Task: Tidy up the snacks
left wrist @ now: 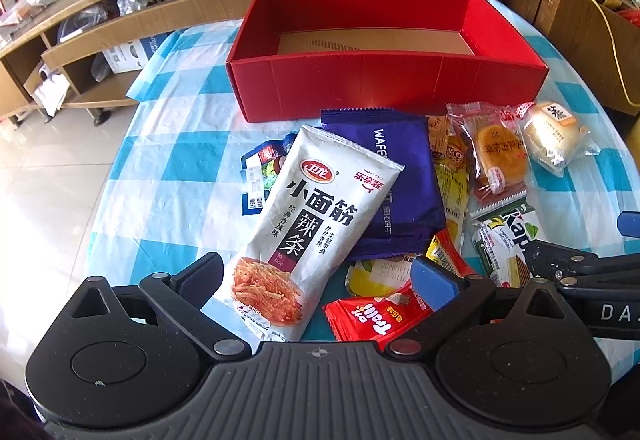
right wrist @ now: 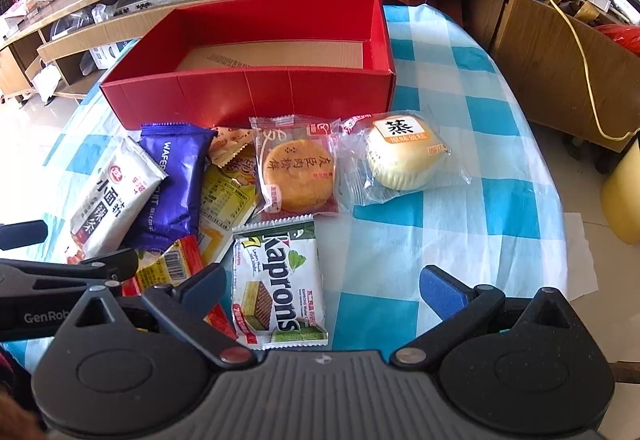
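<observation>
Bright daylight, sharp focus; glare whitens the floor tiles [left wrist: 52, 175], and fisheye distortion bends the edges.

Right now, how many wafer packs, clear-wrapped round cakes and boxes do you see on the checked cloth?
Wafer packs: 2 (purple foil wafer pack, white-and-green Kaprons wafer pack)
Clear-wrapped round cakes: 2 (golden round pastry, pale steamed cake)
Boxes: 1 (open red cardboard box)
Total: 5

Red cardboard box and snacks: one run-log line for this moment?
red cardboard box: empty | snack packets: on checked tablecloth | left gripper: open | right gripper: open
</observation>
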Demonstrator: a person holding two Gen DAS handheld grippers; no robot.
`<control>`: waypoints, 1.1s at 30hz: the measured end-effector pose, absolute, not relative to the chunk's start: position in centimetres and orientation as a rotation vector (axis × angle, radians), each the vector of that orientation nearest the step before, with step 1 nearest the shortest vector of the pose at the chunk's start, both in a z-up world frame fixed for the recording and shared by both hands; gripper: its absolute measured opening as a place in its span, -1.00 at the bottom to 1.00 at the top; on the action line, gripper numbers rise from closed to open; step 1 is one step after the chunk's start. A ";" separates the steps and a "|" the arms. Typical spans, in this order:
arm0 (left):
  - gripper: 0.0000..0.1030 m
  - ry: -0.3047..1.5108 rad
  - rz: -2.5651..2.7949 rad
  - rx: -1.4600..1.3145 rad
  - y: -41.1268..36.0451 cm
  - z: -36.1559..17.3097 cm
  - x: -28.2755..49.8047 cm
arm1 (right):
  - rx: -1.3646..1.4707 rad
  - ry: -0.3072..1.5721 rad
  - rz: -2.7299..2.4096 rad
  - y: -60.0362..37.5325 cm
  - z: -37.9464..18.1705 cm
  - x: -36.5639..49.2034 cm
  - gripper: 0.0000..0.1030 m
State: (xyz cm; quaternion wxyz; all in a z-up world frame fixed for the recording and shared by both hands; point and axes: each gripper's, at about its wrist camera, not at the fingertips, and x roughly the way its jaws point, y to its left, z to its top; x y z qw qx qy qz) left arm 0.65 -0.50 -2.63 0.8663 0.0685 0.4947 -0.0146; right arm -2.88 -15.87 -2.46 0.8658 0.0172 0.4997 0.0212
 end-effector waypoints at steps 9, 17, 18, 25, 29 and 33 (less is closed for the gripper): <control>0.96 1.026 -0.027 0.178 -0.8 -2.7 0.6 | 0.034 1.058 0.044 -15.8 -2.8 -2.8 1.00; 0.94 1.004 -0.019 0.222 -1.3 -2.6 0.4 | 0.034 1.066 0.043 -15.8 -3.0 -2.8 1.00; 0.94 1.002 -0.019 0.225 -1.4 -2.6 0.4 | 0.033 1.065 0.042 -15.8 -3.0 -2.8 1.00; 0.93 0.992 -0.028 0.246 -1.7 -2.5 0.2 | 0.030 1.066 0.034 -16.0 -3.0 -3.0 1.00; 0.90 0.989 -0.036 0.266 -2.1 -2.6 0.0 | 0.027 1.073 0.028 -16.1 -3.1 -3.2 1.00; 0.89 0.981 -0.040 0.284 -2.3 -2.5 -0.2 | 0.022 1.070 0.021 -16.1 -3.0 -3.3 1.00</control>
